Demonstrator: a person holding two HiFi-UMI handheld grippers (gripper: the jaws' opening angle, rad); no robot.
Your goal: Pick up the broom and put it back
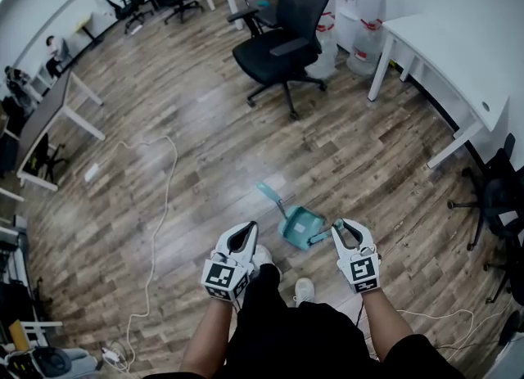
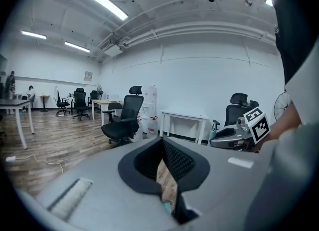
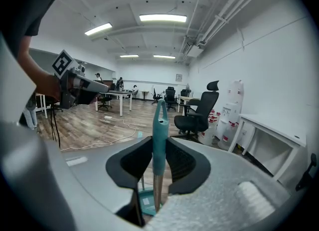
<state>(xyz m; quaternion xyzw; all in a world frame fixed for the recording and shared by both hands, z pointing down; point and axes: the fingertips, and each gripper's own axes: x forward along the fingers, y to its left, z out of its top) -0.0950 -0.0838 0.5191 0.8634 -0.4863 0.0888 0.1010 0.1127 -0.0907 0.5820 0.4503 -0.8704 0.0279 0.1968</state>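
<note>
A teal dustpan [image 1: 301,224] stands on the wood floor in front of the person's feet, its teal-tipped handle [image 1: 268,192] reaching up and left. My right gripper [image 1: 340,227] sits just right of it. In the right gripper view its jaws [image 3: 159,141] are shut on the broom's teal handle [image 3: 159,125], which stands upright between the pads, with the dustpan [image 3: 146,202] below. My left gripper [image 1: 248,228] hangs left of the dustpan, jaws [image 2: 160,140] shut with nothing in them. Each gripper shows in the other's view: the right gripper [image 2: 244,129], the left gripper [image 3: 75,83].
A black office chair [image 1: 286,38] stands farther ahead, with water jugs [image 1: 360,56] beside it. A white table [image 1: 458,50] runs along the right, another chair [image 1: 495,197] by it. A white cable [image 1: 164,205] trails across the floor at the left to a power strip [image 1: 115,355].
</note>
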